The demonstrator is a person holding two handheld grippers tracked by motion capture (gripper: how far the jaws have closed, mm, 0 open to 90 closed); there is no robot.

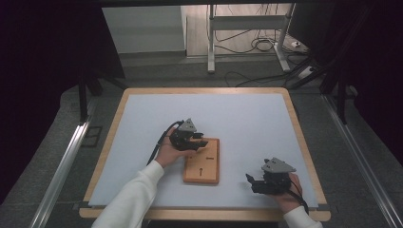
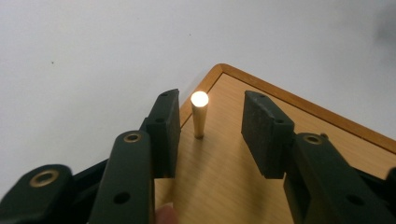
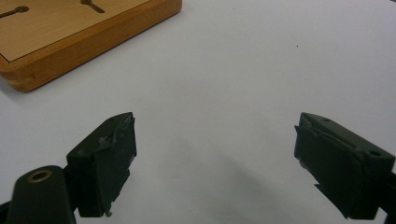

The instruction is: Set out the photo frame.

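Left gripper (image 2: 210, 133): jaws partway apart, straddling an upright wooden peg (image 2: 199, 114); neither pad touches it, and the gap is plain on the far side.
Peg position: standing in the wooden board (image 2: 233, 186), close to the board's corner; in the left gripper view it sits much nearer the left-hand pad (image 2: 166, 126) than the other.
Peg axis: upright, rising off the board's face, rounded top brightly lit.
Key relation: peg lies between the pads but off-centre, so a plain squeeze would likely meet it on one side first and tip it; a small sideways shift looks wise.
Right gripper (image 3: 215, 158): jaws wide, nothing between them, resting low over the pale desk (image 3: 243, 70), well apart from the board.
Nearer hand: the left one (image 1: 168, 151), at the board's far left corner in the high view.
Board: lies flat near mid-desk, keyhole-shaped slots (image 1: 201, 172) in its top.
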